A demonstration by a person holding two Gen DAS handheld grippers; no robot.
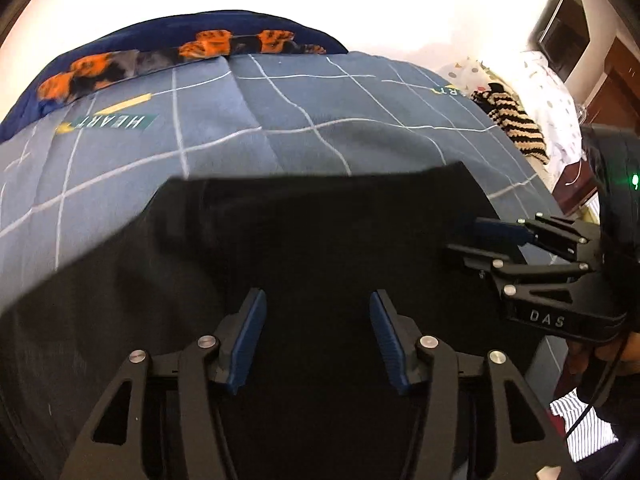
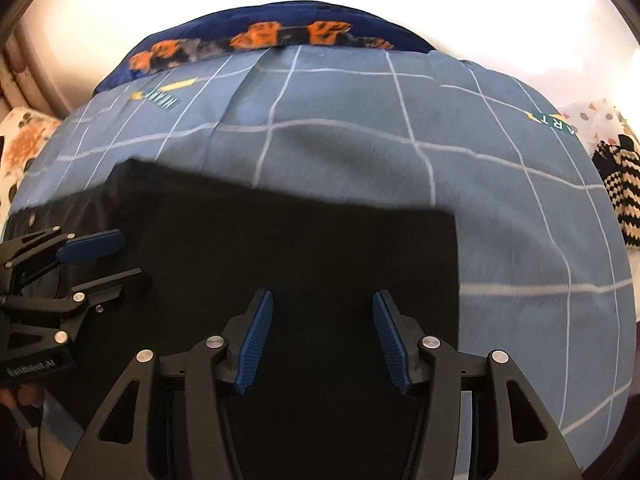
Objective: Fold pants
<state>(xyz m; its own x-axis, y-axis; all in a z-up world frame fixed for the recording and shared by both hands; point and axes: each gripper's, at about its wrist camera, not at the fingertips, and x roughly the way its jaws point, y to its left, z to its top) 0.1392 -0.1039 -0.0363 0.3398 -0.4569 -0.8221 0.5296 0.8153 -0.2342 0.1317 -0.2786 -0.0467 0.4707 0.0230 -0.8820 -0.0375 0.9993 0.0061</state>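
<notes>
The black pants (image 1: 320, 232) lie folded flat on a blue checked bedspread (image 1: 280, 120), with a straight far edge. My left gripper (image 1: 317, 296) hovers over the pants, pointing steeply down, its blue pads (image 1: 250, 340) apart with only dark cloth seen below the gap. My right gripper (image 1: 460, 236) comes in from the right over the pants' right edge. In the right wrist view the pants (image 2: 300, 248) fill the lower middle and my right gripper (image 2: 323, 296) stands open above them. The left gripper (image 2: 128, 256) stands open at the left. The near end of the pants is hidden by the grippers.
A dark blue blanket with orange patches (image 1: 212, 46) lies along the bed's far edge. A black and tan striped knit piece (image 2: 624, 200) sits at the right side beside dotted white fabric (image 1: 540, 92). A floral cushion (image 2: 24, 148) is at the left. Bare bedspread (image 2: 500, 220) surrounds the pants.
</notes>
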